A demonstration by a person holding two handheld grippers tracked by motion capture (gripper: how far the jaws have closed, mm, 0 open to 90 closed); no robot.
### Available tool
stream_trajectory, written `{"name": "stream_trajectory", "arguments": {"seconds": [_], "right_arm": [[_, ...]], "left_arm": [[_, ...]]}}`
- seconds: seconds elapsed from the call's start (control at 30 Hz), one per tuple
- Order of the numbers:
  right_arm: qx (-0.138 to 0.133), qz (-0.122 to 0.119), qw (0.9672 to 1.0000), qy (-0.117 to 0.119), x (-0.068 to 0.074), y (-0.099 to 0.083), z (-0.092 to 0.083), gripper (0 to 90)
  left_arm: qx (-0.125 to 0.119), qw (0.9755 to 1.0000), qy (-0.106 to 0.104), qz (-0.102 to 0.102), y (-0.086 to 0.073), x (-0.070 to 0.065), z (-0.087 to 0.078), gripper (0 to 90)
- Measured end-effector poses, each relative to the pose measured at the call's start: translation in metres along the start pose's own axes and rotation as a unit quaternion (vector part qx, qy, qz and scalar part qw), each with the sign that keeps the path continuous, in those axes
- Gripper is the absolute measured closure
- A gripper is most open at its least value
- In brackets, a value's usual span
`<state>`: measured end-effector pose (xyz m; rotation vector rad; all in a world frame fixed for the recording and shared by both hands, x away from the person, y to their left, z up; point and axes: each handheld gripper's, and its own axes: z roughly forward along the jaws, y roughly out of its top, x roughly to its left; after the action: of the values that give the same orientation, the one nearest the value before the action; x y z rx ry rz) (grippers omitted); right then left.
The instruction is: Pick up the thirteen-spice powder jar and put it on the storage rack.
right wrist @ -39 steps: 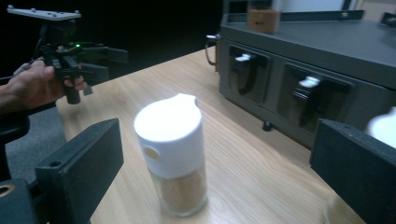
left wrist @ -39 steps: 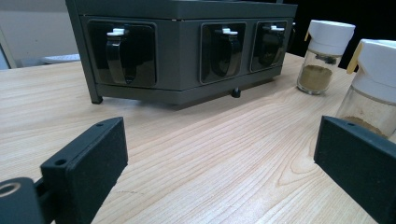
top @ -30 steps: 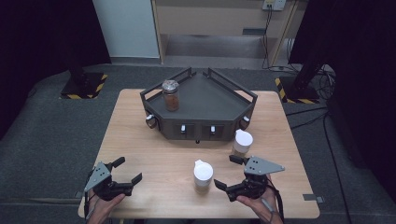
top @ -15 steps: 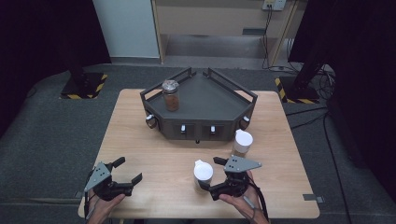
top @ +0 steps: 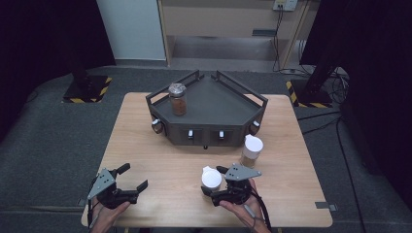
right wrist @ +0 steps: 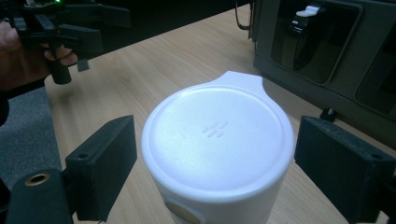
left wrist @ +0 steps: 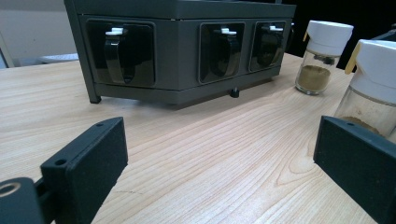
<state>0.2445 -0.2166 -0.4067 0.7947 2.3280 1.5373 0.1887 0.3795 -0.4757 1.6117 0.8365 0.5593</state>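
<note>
White lid: the near spice jar [top: 211,179] stands upright on the wooden table [top: 160,160], its white cap [right wrist: 218,135] flat on top with a small spout tab pointing toward the rack
Jar position: near the front edge of the table, right of centre, in front of the dark rack [top: 209,109]; apart from it
My right gripper [top: 219,182]: my jaws stand one on each side of that cap and have just been closing in; in the right gripper view there is a thin gap on both sides, so my pads are not pressing on it
My left gripper [top: 130,178]: jaws spread wide with nothing between them, low over the front left corner of the table, well apart from the jar
Second jar [top: 251,151]: white-capped, brownish powder inside, upright just in front of the rack's right end, near my right gripper
Third jar [top: 178,98]: brown contents, grey lid, standing on the rack's top tray at its left side
Rack front: three recessed slots with white-tipped clips [left wrist: 116,31] seen in the left gripper view
</note>
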Motion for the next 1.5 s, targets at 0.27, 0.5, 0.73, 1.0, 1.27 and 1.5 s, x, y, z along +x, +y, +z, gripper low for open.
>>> {"name": "stream_trajectory", "arguments": {"seconds": [0.27, 0.5, 0.73, 1.0, 1.27, 1.5], "right_arm": [[0.004, -0.011, 0.9998, -0.016, 0.010, -0.004, 0.008, 27.6], [0.010, -0.026, 0.9991, -0.031, 0.016, -0.001, 0.007, 30.3], [0.020, -0.031, 0.9990, -0.025, 0.011, 0.008, 0.007, 30.4], [0.025, -0.032, 0.9991, -0.015, 0.002, 0.026, 0.006, 30.5], [0.026, -0.034, 0.9990, -0.009, -0.005, 0.050, 0.005, 30.5], [0.026, -0.036, 0.9990, -0.008, -0.012, 0.073, 0.003, 30.5]], "left_arm": [[-0.001, 1.0000, 0.000, 0.000, 0.000, 0.000, 0.000, 1.8], [-0.001, 1.0000, -0.001, 0.000, 0.000, 0.000, 0.000, 1.8], [0.000, 1.0000, -0.002, -0.001, 0.000, 0.001, 0.000, 1.8], [0.000, 1.0000, -0.002, -0.001, 0.000, 0.001, 0.000, 1.9], [-0.001, 1.0000, -0.002, -0.002, 0.000, 0.001, 0.000, 1.9], [0.000, 1.0000, -0.003, -0.003, 0.000, 0.001, 0.000, 1.9]]}}
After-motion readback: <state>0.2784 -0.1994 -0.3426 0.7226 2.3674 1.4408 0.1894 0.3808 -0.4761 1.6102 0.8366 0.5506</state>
